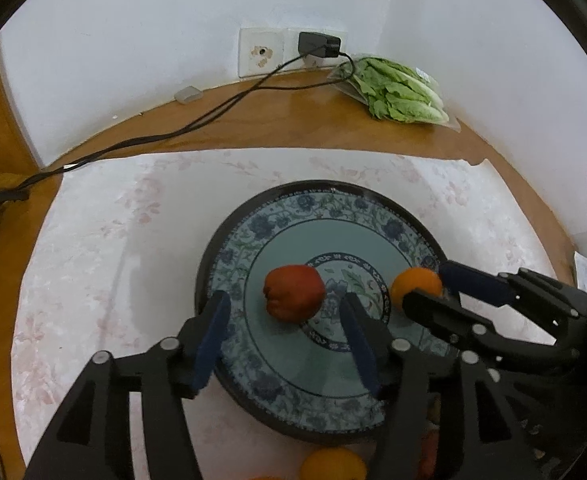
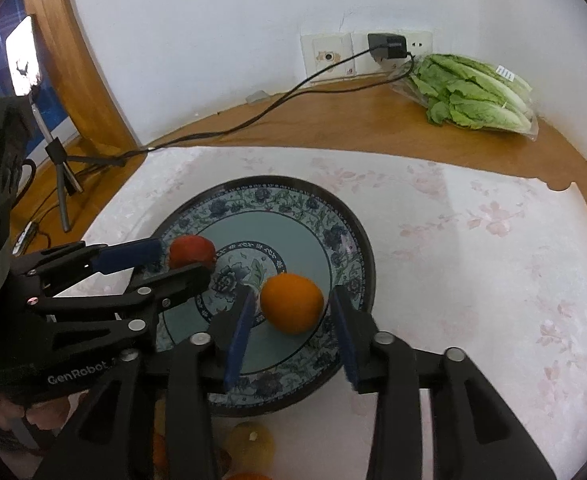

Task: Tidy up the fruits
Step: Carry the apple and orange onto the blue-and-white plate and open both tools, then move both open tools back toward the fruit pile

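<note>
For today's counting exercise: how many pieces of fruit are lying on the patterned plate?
2. A red apple lies left of the plate's centre; an orange lies on its right side. More fruit shows off the plate at the near edge, partly hidden by the grippers.

Apple (image 1: pixel 293 293) and orange (image 1: pixel 415 286) on plate (image 1: pixel 333 208)

The left gripper (image 1: pixel 285 340) points steeply downward, its blue-padded fingers (image 1: pixel 209 344) spread apart and pressing on nothing. The right gripper (image 2: pixel 291 340) tilts down at a similar slant, its fingers (image 2: pixel 239 336) parted less widely, with clear gaps on both sides of what sits between them. The two grippers sit side by side and angle in toward each other, the right one's fingertips reaching in just off the left one's right finger.
</note>
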